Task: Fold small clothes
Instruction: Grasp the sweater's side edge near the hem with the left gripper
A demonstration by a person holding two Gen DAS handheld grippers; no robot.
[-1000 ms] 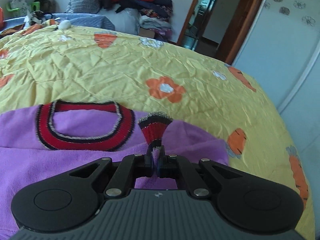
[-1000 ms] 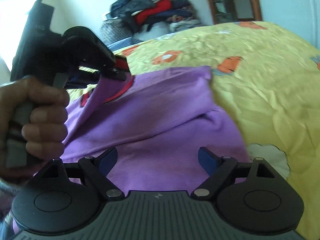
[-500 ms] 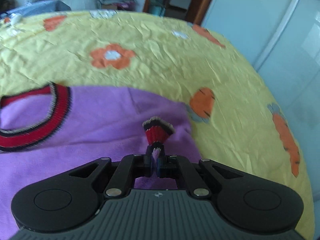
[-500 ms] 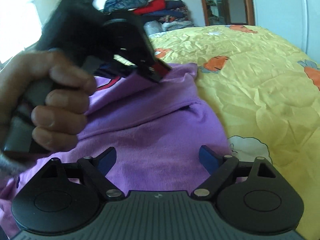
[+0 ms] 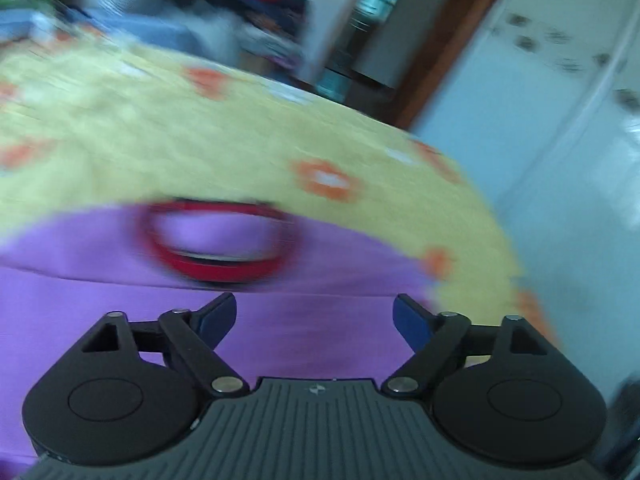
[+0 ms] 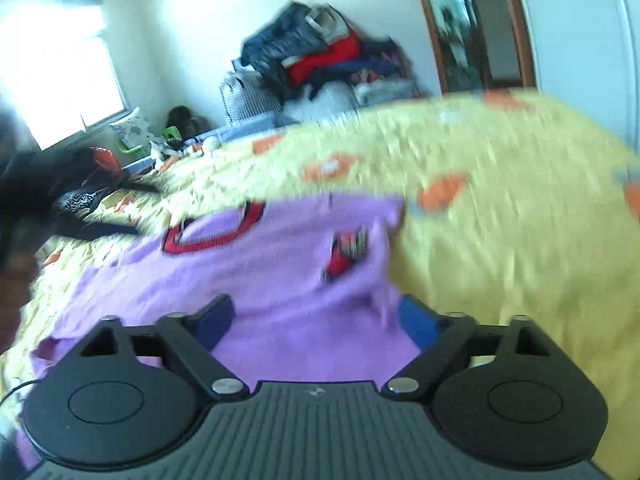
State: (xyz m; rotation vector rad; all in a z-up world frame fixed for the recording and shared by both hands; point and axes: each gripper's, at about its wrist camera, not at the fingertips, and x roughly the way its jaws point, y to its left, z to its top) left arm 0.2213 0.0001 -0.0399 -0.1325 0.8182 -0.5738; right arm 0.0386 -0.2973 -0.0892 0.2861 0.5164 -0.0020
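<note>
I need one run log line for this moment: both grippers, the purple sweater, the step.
left gripper: just opened, empty | right gripper: open, closing slightly, empty | purple sweater: on yellow bedspread, red cuff folded onto body | step: sleeve released

Sweater [image 6: 260, 280] lying on the bedspread [image 6: 500, 240], folded-in cuff [image 6: 346, 254] right of its collar [image 6: 212, 232], clothes pile [image 6: 320, 56] behind the bed

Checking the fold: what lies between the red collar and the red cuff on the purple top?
In the right wrist view, only bare purple fabric of the top lies between the collar and the cuff.
</note>
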